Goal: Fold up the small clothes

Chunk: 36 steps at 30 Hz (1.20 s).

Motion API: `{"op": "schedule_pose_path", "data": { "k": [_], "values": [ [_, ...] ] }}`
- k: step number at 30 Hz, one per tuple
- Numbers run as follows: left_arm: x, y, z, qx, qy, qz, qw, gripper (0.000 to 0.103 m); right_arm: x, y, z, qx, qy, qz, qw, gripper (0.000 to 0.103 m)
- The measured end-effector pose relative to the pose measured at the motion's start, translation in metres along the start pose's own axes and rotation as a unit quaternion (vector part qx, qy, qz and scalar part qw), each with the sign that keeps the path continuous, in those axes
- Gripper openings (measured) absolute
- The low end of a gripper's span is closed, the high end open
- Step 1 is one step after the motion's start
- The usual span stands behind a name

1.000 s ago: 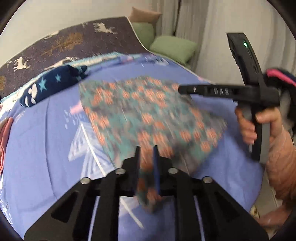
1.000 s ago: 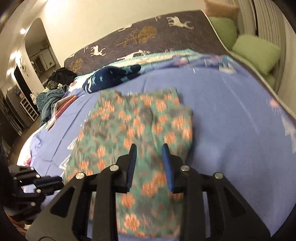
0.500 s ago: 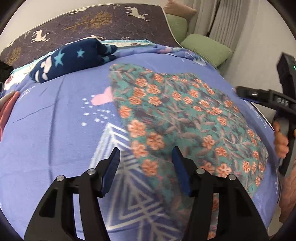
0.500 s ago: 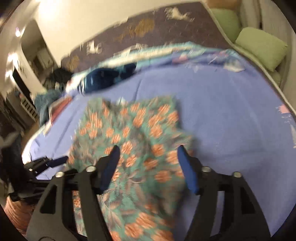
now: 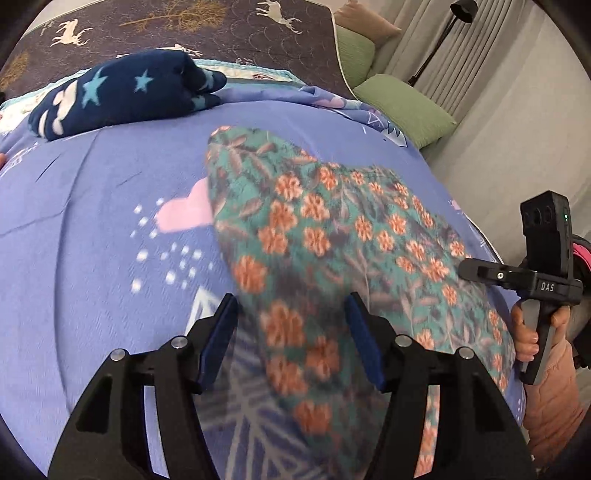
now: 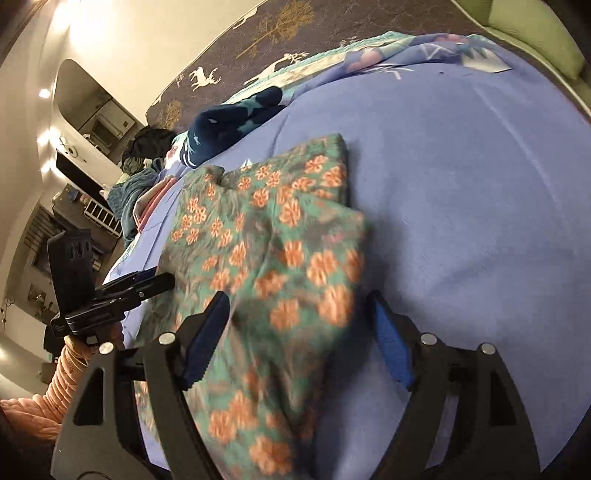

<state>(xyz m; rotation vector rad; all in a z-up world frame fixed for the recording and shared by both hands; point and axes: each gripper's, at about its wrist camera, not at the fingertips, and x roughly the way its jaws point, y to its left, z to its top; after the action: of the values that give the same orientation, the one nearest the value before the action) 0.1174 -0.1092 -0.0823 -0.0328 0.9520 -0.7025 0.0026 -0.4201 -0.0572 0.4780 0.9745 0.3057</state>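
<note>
Left edge, right wrist view: a heap of dark and teal clothes (image 6: 138, 177) lies at the far side of the bed, with shelving and a lit alcove behind it.
Star-print garment (image 5: 122, 94): a navy bundle with pale stars, lying near the headboard end, apart from the floral piece.
Bedsheet (image 5: 92, 229): lavender-blue with a pink heart and white dots printed just left of the floral cloth; it covers the whole work surface.
Left gripper (image 5: 290, 343): jaws spread wide, holding nothing; the blue pads (image 5: 218, 339) straddle the near edge of the floral cloth, which lies under and between them.
Floral garment (image 5: 332, 236): teal with orange flowers, spread on the sheet in the middle of the bed, a fold line running across it; in the right wrist view its far corner (image 6: 332, 155) looks doubled over. The near part is blurred.
Right gripper (image 6: 301, 336): jaws wide apart, empty; the cloth's near right edge passes between the fingers.
Right gripper from the left view (image 5: 476, 271): its black body reaches over the cloth's right edge, gripped by a hand (image 5: 528, 332) in a pink sleeve.
Blanket (image 5: 184, 22): dark with deer and trees, beyond the sheet.
Green cushions (image 5: 402, 107): stacked at the far right corner against the curtain.
In the way: each gripper's own frame hides the nearest strip of cloth.
</note>
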Motion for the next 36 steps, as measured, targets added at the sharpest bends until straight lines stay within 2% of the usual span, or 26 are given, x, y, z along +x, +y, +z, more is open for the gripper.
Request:
{"op": "schedule_pose_path", "data": {
  "k": [5,9,15,17,20,25,31,36],
  "values": [
    [0.012,0.001,0.015,-0.001,-0.001,0.002,1.0000,0.062,0.022,0.011,0.025,-0.030,0.005,-0.008,1.000,0.066],
    [0.018,-0.001,0.022,0.011,-0.004,0.009,0.9999,0.059,0.037,0.017,0.036,-0.054,0.010,-0.020,0.998,0.048],
    [0.022,-0.001,0.029,0.023,-0.011,0.019,0.9995,0.040,0.037,0.015,0.036,-0.058,0.007,-0.013,0.998,0.037],
    [0.022,-0.002,0.031,0.028,-0.017,0.022,0.9992,0.027,0.035,0.015,0.035,-0.060,0.004,-0.014,0.998,0.034],
    [0.019,-0.004,0.032,0.036,-0.029,0.029,0.9985,0.014,0.032,0.020,0.034,-0.069,-0.005,-0.023,0.997,0.028],
    [0.007,-0.013,0.031,0.057,-0.050,0.045,0.9962,0.009,0.025,0.031,0.034,-0.078,-0.027,-0.043,0.996,0.018],
    [-0.020,-0.031,0.031,0.079,-0.083,0.058,0.9918,0.008,0.007,0.044,0.028,-0.091,-0.058,-0.059,0.992,0.015],
    [-0.047,-0.046,0.034,0.096,-0.114,0.061,0.9869,0.007,-0.018,0.056,0.026,-0.089,-0.097,-0.055,0.990,0.014]
  ]
}}
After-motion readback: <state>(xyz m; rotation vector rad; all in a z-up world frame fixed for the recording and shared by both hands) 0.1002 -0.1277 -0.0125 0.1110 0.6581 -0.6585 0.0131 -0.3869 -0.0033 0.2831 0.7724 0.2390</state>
